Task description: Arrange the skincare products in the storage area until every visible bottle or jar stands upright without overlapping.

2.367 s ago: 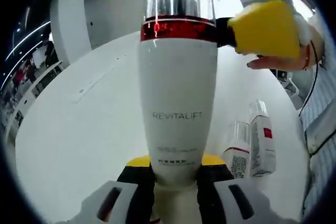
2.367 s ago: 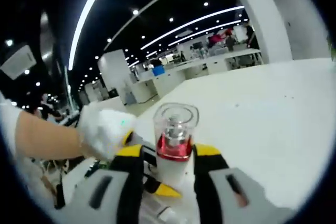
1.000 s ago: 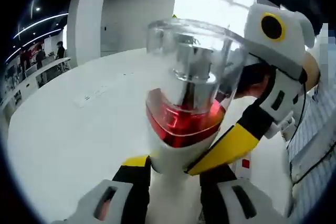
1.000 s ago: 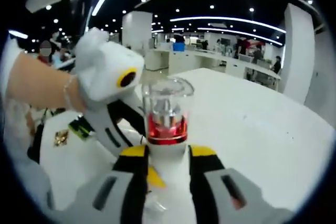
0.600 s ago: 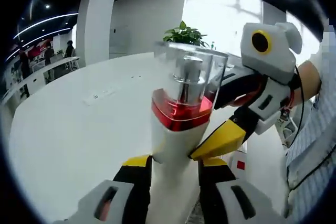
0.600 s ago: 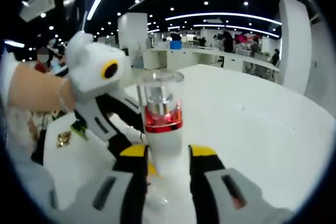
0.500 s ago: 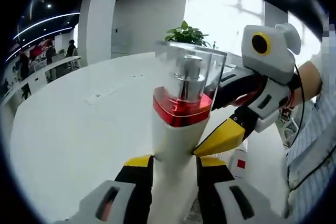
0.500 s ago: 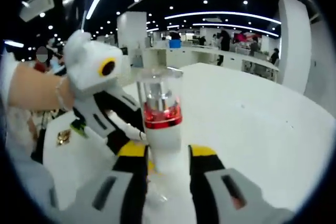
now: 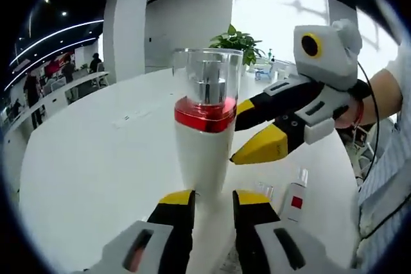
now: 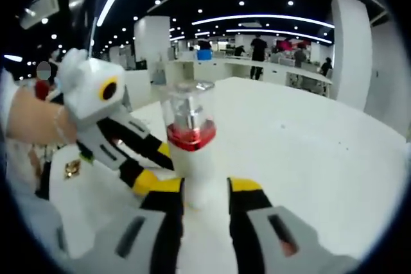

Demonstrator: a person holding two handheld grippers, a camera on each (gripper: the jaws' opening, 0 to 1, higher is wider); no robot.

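The white pump bottle (image 9: 204, 134) with a red collar and clear cap stands upright on the white bench (image 9: 90, 171), which is the pose the task asks for. The left gripper (image 9: 213, 198) sits low before its base, jaws spread to either side of the foot with a gap showing, so it appears to brace nothing. In the left gripper view the right gripper (image 9: 257, 133) hangs just beside the bottle's shoulder, its yellow-tipped jaws parted and, as far as can be told, clear of the body. In the right gripper view the same bottle (image 10: 191, 134) stands just beyond that gripper's own spread jaws, with the left gripper (image 10: 144, 158) reaching in beside it. The judgement is that the bottle is set down and left free.

Two smaller white bottles (image 9: 294, 196) with red labels stand near the bench edge, well apart from it.

The bench top is smooth, broad and curved. Around it lies a large open hall with white columns, ceiling light strips, a potted plant (image 9: 239, 36) and distant people.
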